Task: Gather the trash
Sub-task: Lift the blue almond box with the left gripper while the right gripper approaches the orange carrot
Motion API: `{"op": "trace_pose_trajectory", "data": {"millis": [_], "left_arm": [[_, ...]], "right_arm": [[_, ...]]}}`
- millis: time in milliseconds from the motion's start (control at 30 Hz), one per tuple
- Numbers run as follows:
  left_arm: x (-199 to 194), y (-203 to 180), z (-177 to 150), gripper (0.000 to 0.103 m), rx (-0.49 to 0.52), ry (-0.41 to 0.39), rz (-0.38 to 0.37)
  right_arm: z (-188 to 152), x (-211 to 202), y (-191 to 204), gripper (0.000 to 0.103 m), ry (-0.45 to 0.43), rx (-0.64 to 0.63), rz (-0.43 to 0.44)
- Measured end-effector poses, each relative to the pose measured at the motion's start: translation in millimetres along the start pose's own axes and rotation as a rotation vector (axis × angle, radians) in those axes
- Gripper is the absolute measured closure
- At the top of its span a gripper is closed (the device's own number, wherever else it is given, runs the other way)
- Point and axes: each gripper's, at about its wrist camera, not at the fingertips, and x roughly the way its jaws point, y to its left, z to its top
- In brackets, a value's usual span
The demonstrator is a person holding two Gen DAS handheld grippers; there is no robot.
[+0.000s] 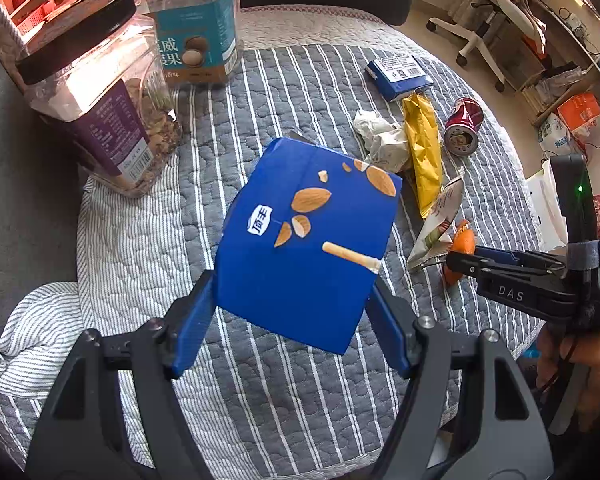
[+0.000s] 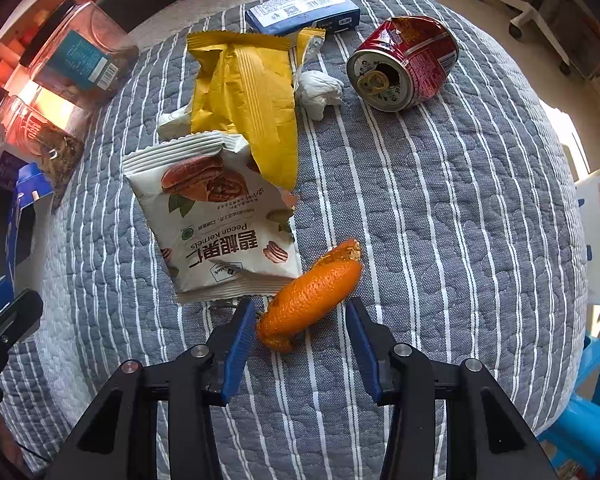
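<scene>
We've got the left hand-held gripper [image 1: 296, 308] clamped on the blue carton [image 1: 304, 236], right hand-held gripper [image 2: 300, 320] apart, straddling the orange peel [image 2: 310, 296] on the desk [image 2: 440, 208].

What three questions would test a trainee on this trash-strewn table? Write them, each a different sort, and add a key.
1. True or false: the left gripper holds the blue box.
2. What lies between the fingers of the right gripper? A) yellow wrapper B) orange peel C) white tissue
3. Does the red can stand upright or lie on its side?

Key: 1 true; 2 B; 3 on its side.
</scene>
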Motion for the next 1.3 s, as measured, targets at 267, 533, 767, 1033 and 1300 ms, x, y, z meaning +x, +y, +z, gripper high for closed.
{"op": "trace_pose_trajectory", "data": {"millis": [267,533,767,1033,1300], "left_arm": [[-9,-13,2,0.030,0.017,-0.029,-0.011],[-18,-43,8,0.030,0.054,-0.067,-0.040],[-19,-80,16,0.030,0.092,-0.089,-0.074],[-12,-133,22,0.030,0.161,-0.089,-0.115],[-2,-153,19,0.030,0.209,-0.069,-0.107]], "right_arm": [[-5,-20,-16,0.085,-0.046,-0.010,0.008],[-10,-60,-61,0.087,-0.124,0.039,0.004],[-22,-93,-118,0.092,-0.178,0.117,0.013],[-32,-110,-167,0.093,-0.204,0.195,0.032],[-30,-75,-172,0.055,-0.078,0.222,0.082]]}}
